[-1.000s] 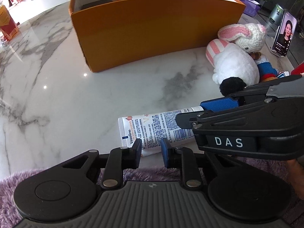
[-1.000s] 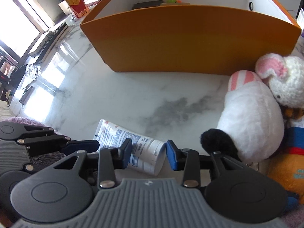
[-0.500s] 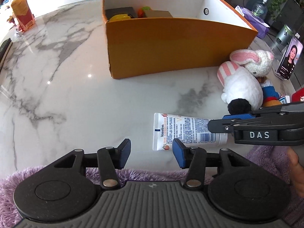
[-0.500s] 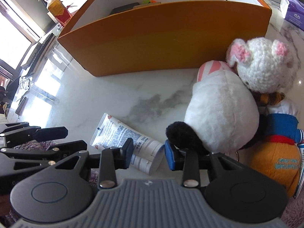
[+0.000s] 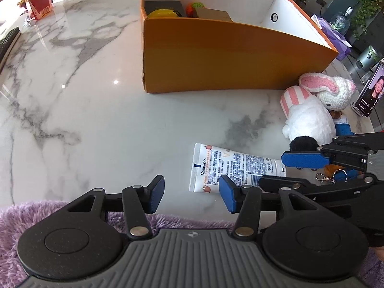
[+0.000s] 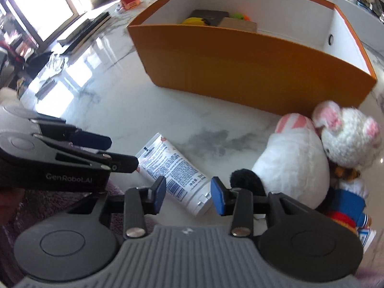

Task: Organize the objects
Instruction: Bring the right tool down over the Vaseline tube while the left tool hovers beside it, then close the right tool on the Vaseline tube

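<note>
Released since a second ago, the Vaseline tube [image 5: 236, 165] lies flat on the marble table [image 5: 96, 120]; left gripper [image 5: 190, 193] wide, empty. Right gripper [image 6: 188, 195] straddles its cap end, jaws opening, seemingly not pressing. Orange box [image 5: 216, 55] part-filled; tube and plush toys [image 6: 300, 168] remain outside

Our left gripper [image 5: 189, 194] points steeply down with its blue pads [image 5: 156, 193] spread wide and nothing between them. Our right gripper [image 6: 188, 198] also tilts steeply down, its jaws opening, the pads [image 6: 217, 199] apart and pressing on nothing. The two grippers sit close together, side by side.
</note>
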Tool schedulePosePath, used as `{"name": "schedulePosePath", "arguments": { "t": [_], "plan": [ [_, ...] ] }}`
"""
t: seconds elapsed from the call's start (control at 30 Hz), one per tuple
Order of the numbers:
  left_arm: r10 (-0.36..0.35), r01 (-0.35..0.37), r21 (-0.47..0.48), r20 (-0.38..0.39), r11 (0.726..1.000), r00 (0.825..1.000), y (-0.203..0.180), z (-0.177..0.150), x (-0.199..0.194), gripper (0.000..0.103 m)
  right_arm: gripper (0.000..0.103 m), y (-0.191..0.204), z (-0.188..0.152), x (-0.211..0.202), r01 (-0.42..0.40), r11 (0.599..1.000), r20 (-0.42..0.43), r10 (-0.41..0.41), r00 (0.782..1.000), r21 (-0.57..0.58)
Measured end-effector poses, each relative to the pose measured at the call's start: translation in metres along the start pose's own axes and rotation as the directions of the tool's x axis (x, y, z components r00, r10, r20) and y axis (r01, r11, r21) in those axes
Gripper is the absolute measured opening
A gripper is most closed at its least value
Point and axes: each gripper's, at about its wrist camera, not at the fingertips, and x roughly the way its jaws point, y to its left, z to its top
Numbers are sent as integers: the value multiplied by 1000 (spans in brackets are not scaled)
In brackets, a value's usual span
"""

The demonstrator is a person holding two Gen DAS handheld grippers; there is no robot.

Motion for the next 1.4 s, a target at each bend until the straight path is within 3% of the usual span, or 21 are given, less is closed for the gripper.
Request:
{"name": "schedulePosePath", "arguments": {
  "t": [0.27, 0.47, 0.6, 0.83, 1.07, 1.13, 1.17, 1.2, 1.27, 1.33, 1.4],
  "plan": [
    [85, -85, -13, 21, 996, 996, 16, 4, -10, 59, 57, 35, 12, 27, 20, 954, -54, -38, 998, -300],
    [75, -75, -16, 0, 997, 997, 21, 4, -4, 59, 62, 38, 25, 44, -10, 944, -90, -21, 996, -329],
    [60, -60, -31, -6, 998, 998, 25, 4, -2, 59, 60, 38, 29, 54, -25, 947, -107, -10, 994, -319],
    [-67, 70, -130, 27, 989, 997, 39, 4, -9, 56, 53, 39, 29, 50, -25, 944, -79, -1, 997, -328],
    [-197, 209, -167, 87, 963, 977, 34, 6, -22, 56, 51, 33, 24, 24, -32, 951, -24, 26, 999, -308],
    [-221, 235, -177, 96, 956, 971, 32, 6, -23, 59, 49, 31, 20, 12, -36, 950, 3, 39, 999, -309],
    [-232, 247, -185, 97, 951, 968, 31, 5, -23, 61, 28, 30, 18, 7, -38, 951, 13, 44, 999, -308],
    [-246, 260, -190, 95, 947, 965, 30, 5, -22, 61, 14, 28, 16, 2, -42, 952, 21, 51, 998, -304],
    [-281, 294, -207, 89, 933, 956, 29, 6, -16, 62, 14, 22, 13, -4, -89, 958, 7, 94, 996, -272],
    [-254, 265, -226, 79, 937, 964, 27, 5, -14, 62, 2, 18, 7, -6, -97, 963, 2, 100, 995, -253],
    [-215, 227, -209, 79, 951, 973, 24, 4, -15, 62, 3, 15, 1, -7, -80, 965, 10, 85, 996, -250]
  ]
}}
